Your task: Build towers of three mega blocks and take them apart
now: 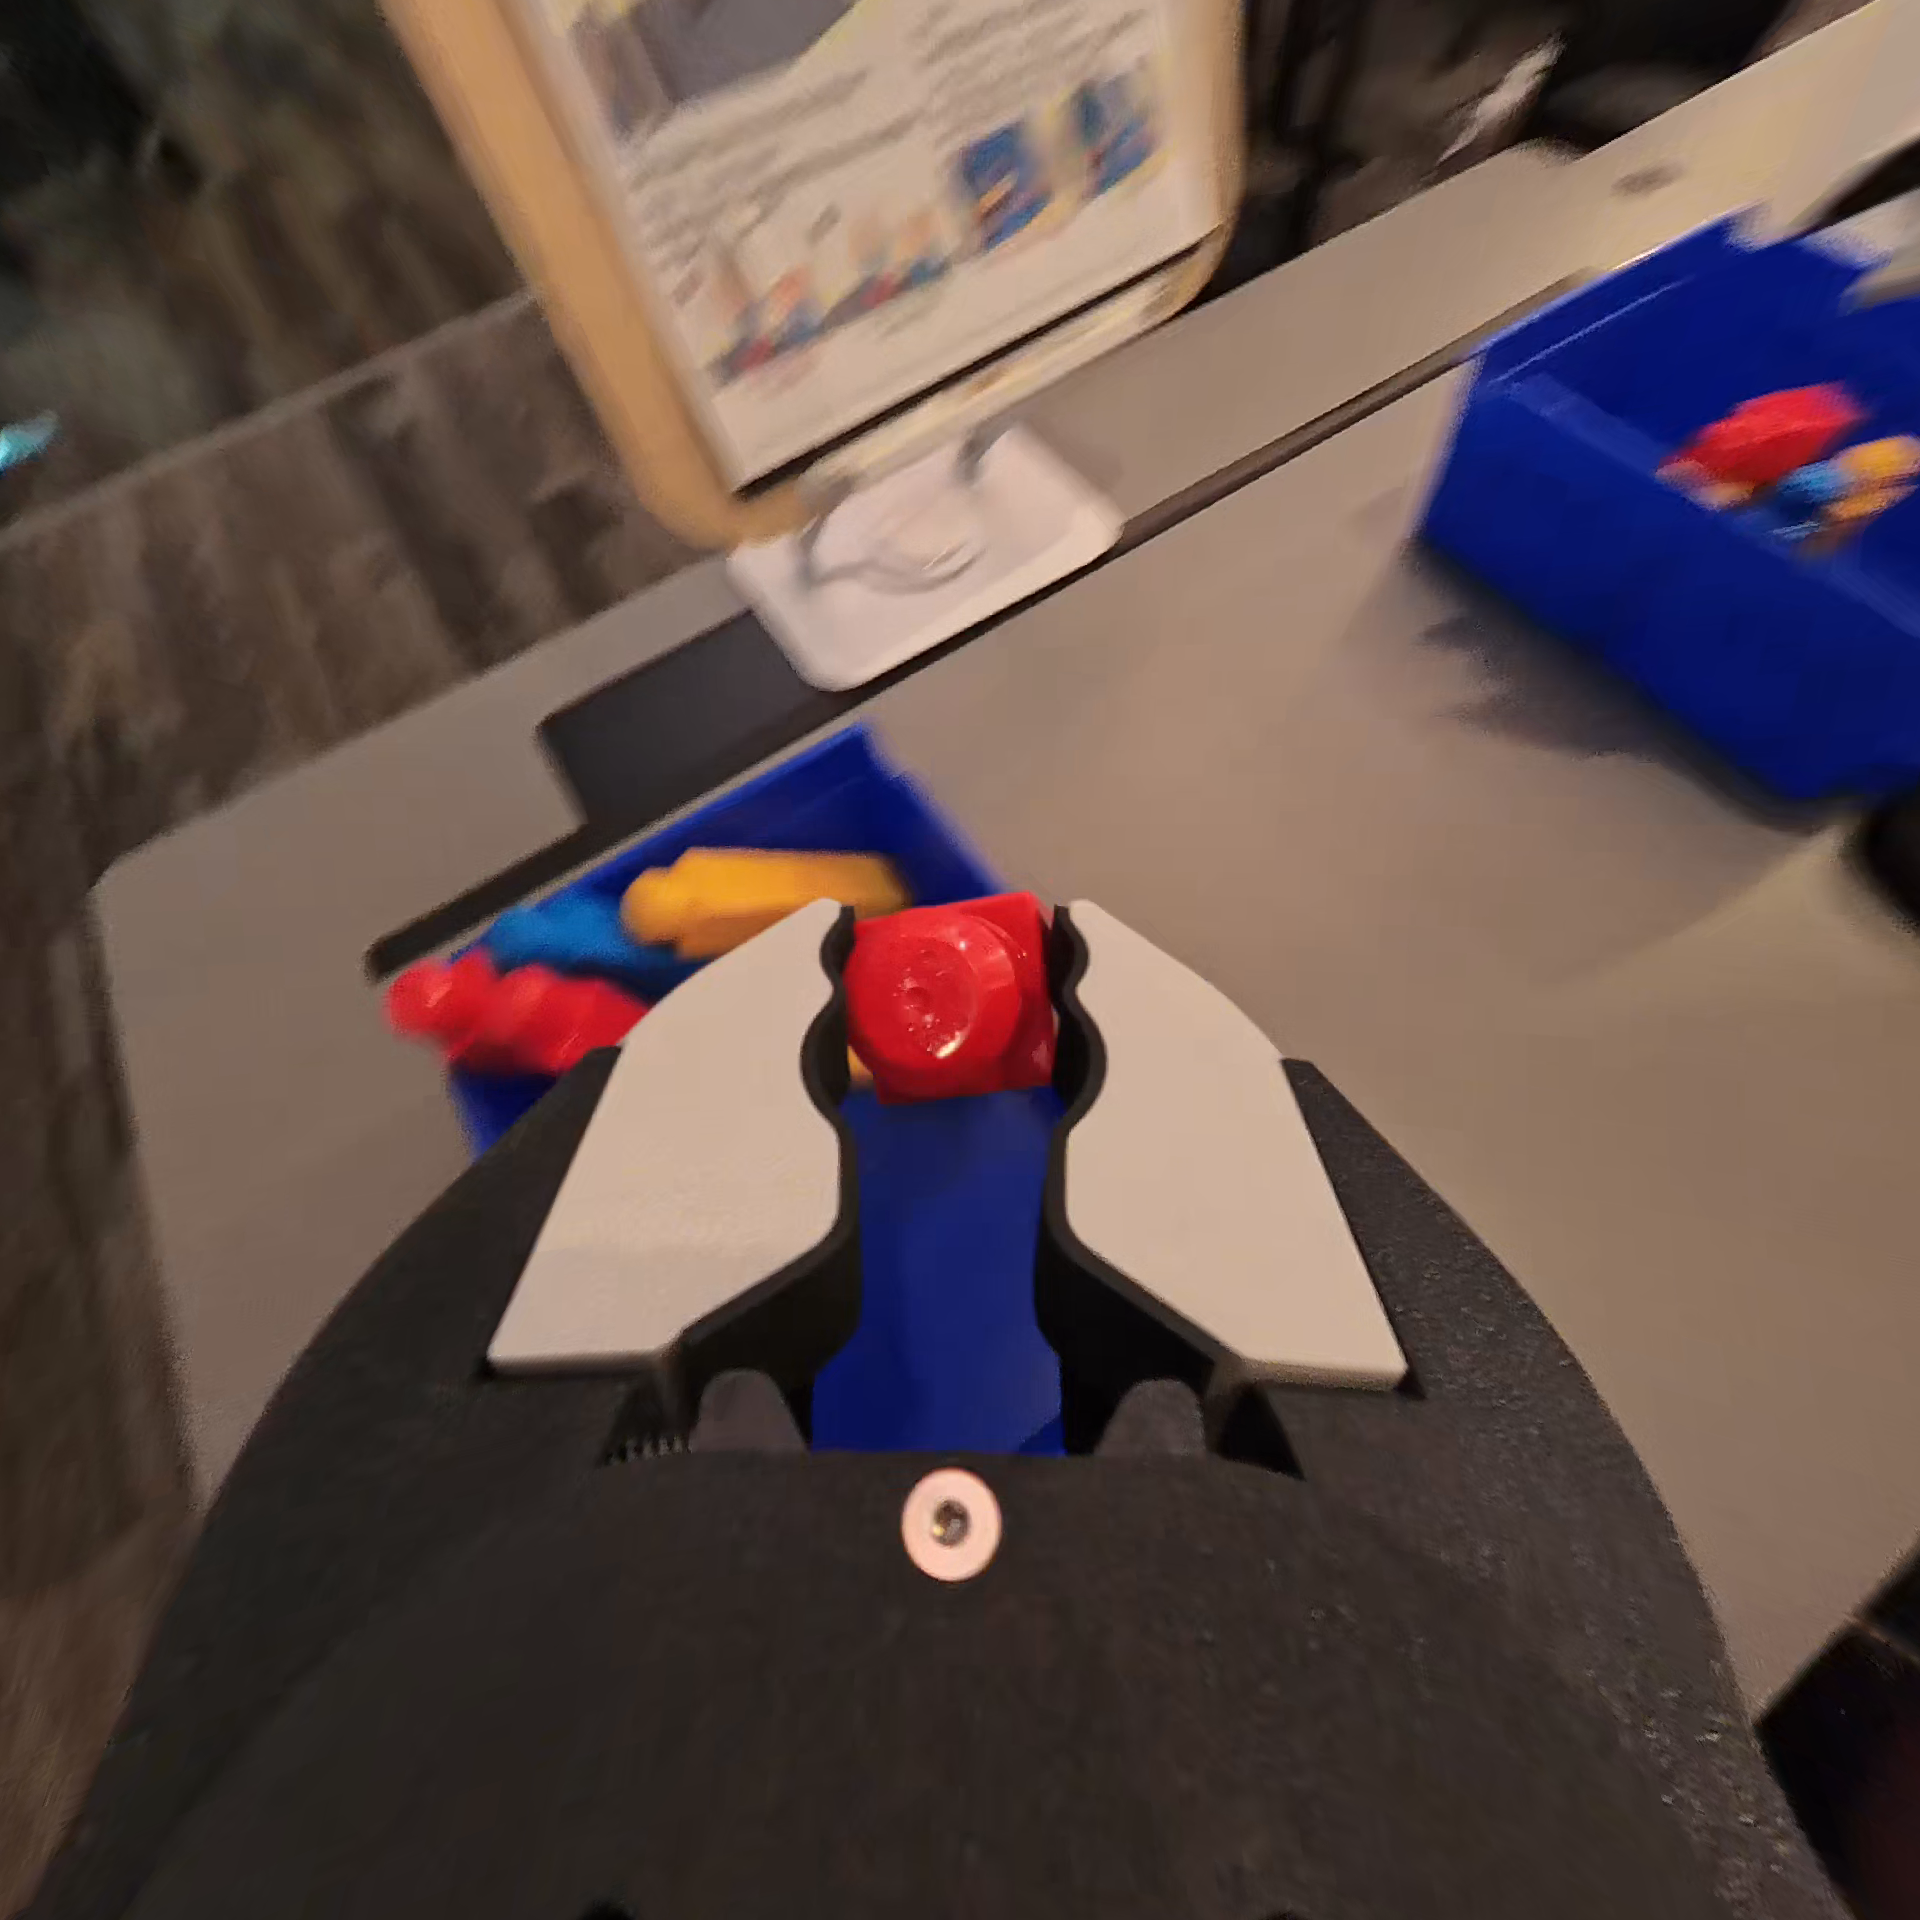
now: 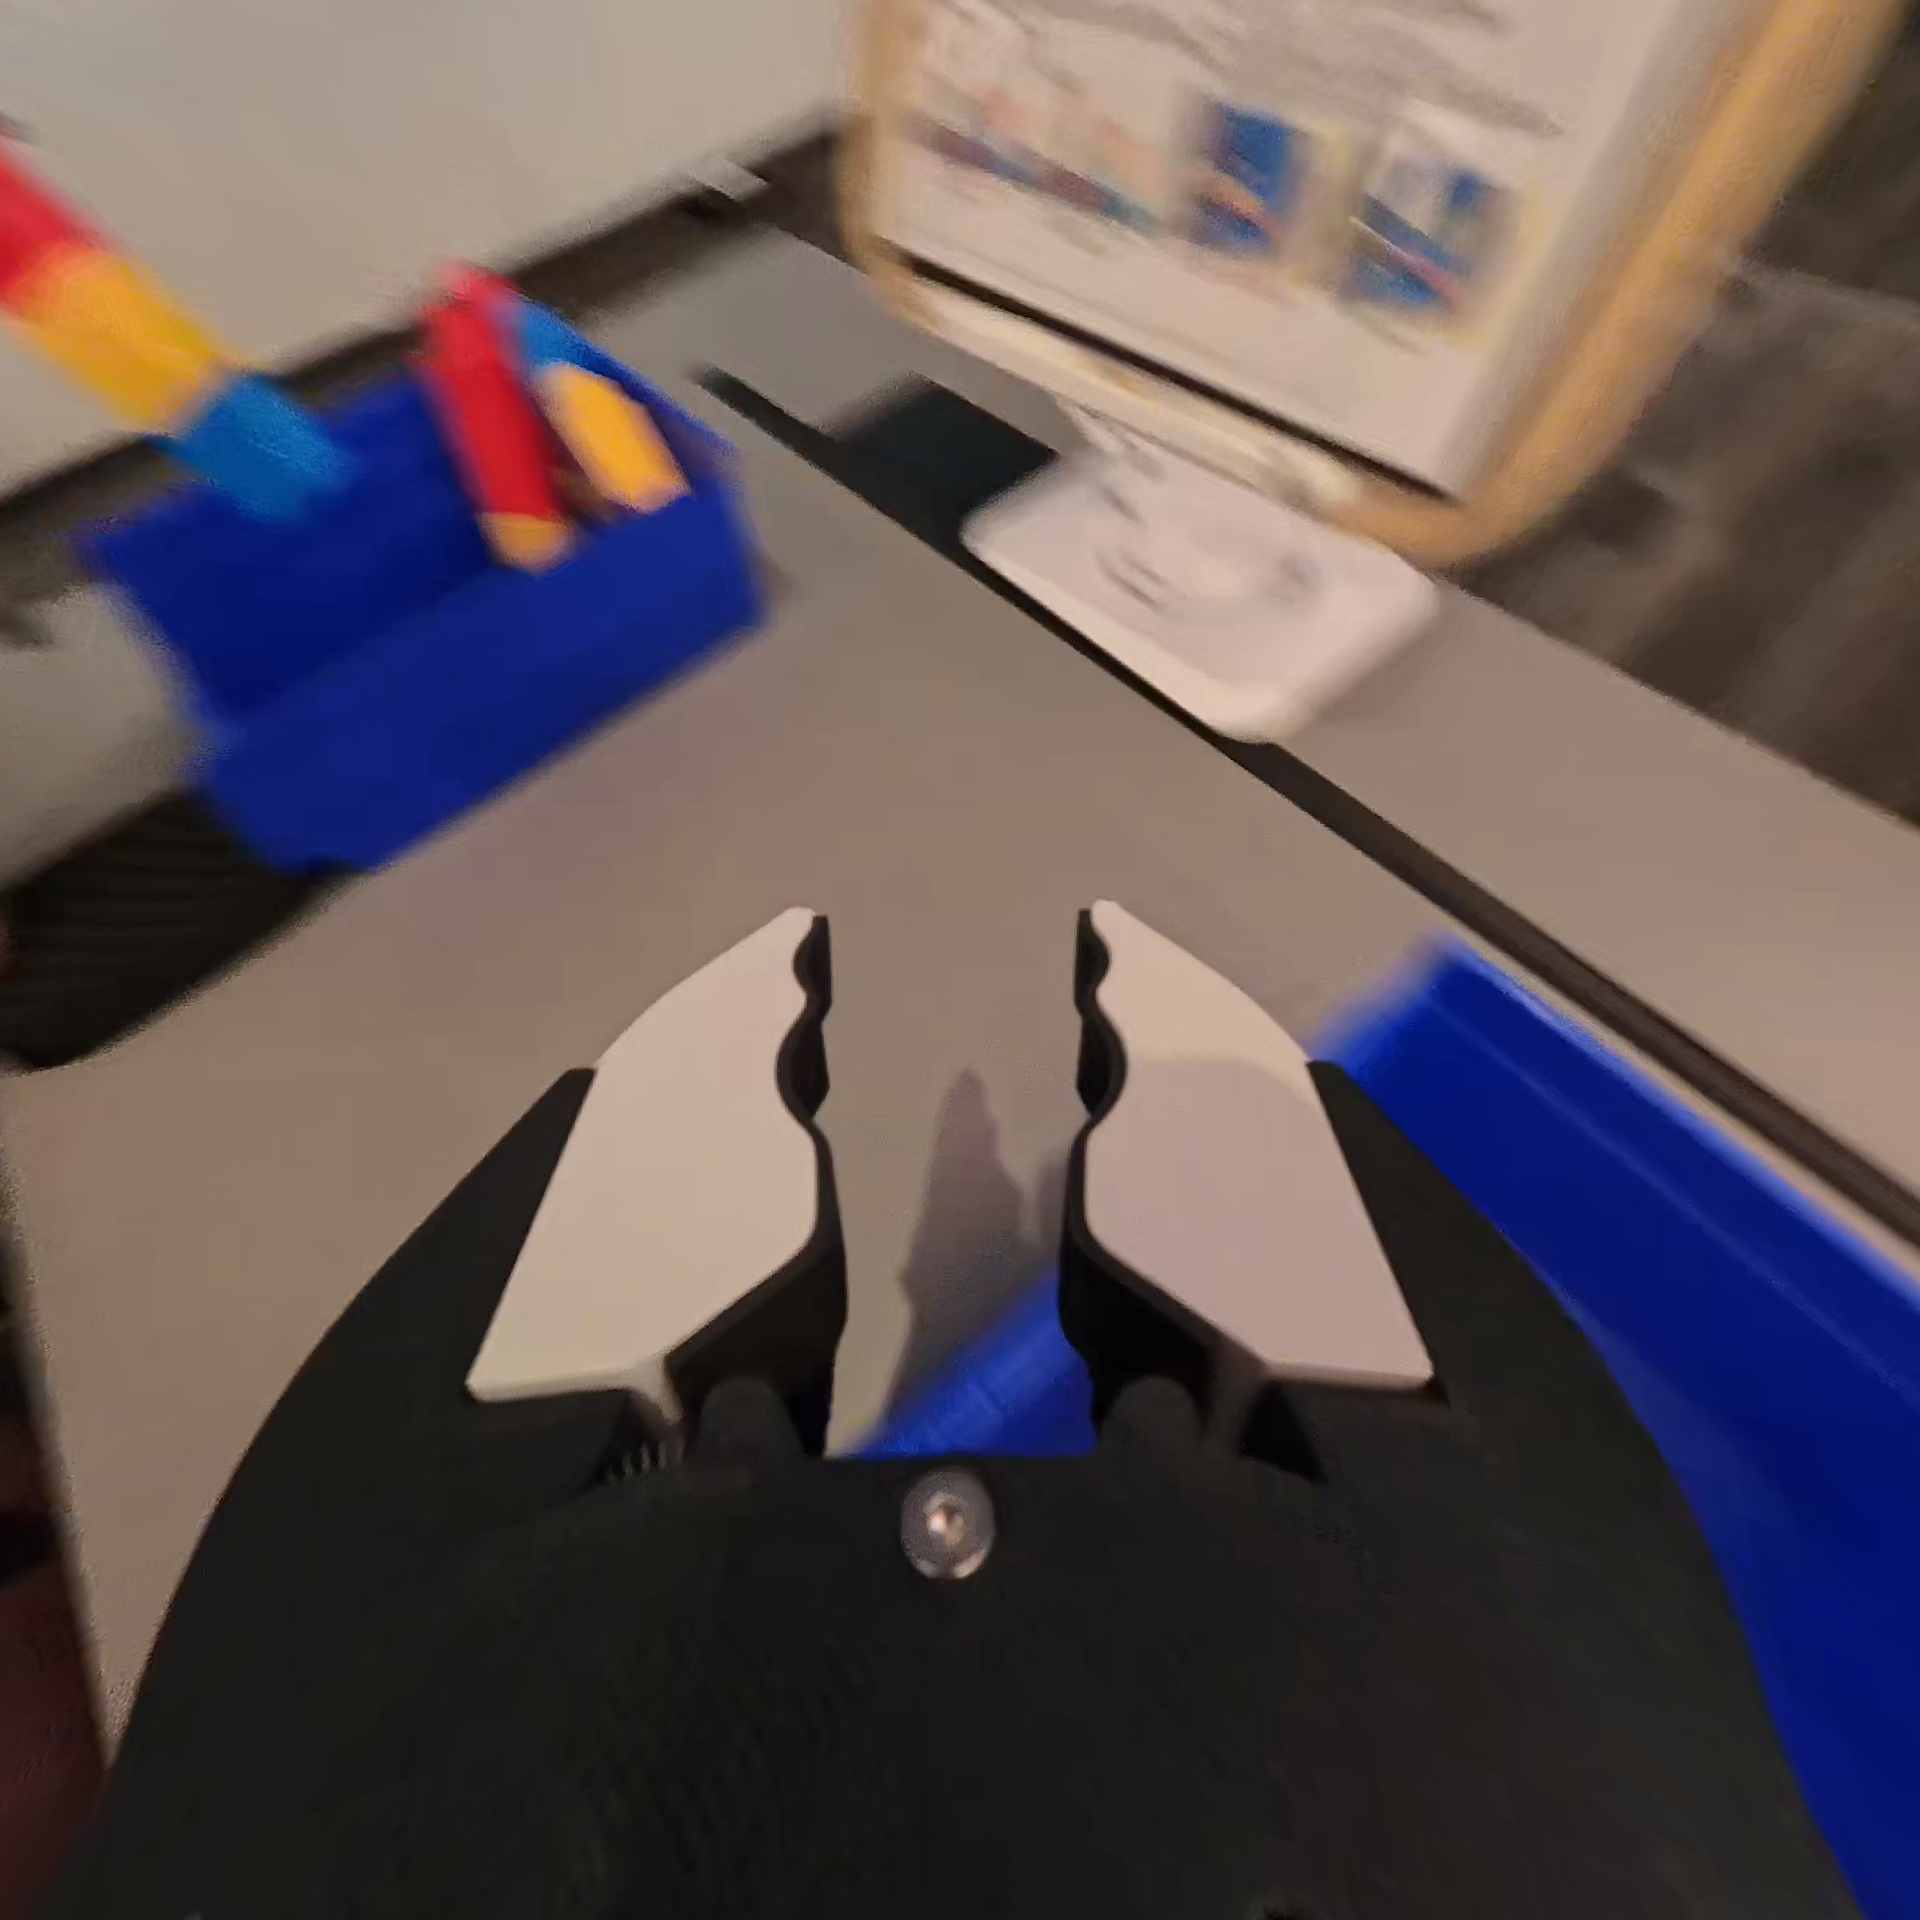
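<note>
Over a grey table (image 1: pixel 1299 831) edged by grey carpet (image 1: pixel 208 520), my left gripper (image 1: pixel 948 997) is clenching a red block (image 1: pixel 940 1003) above a blue bin (image 1: pixel 831 790); my right gripper (image 2: pixel 951 997) is hanging released beside a framed sheet (image 2: pixel 1299 208).

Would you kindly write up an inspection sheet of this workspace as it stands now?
Surface: grey table, mostly bare.
Job's things: red block in the left gripper; red, yellow and blue blocks in one blue bin; more in a second blue bin.
Clutter: framed instruction sheet on a white stand.
Grippers: left shut on the red block; right gripper open, nothing between its fingers.
Cables: nothing seen.
Surroundings: blurred; dark floor beyond the table.
</note>
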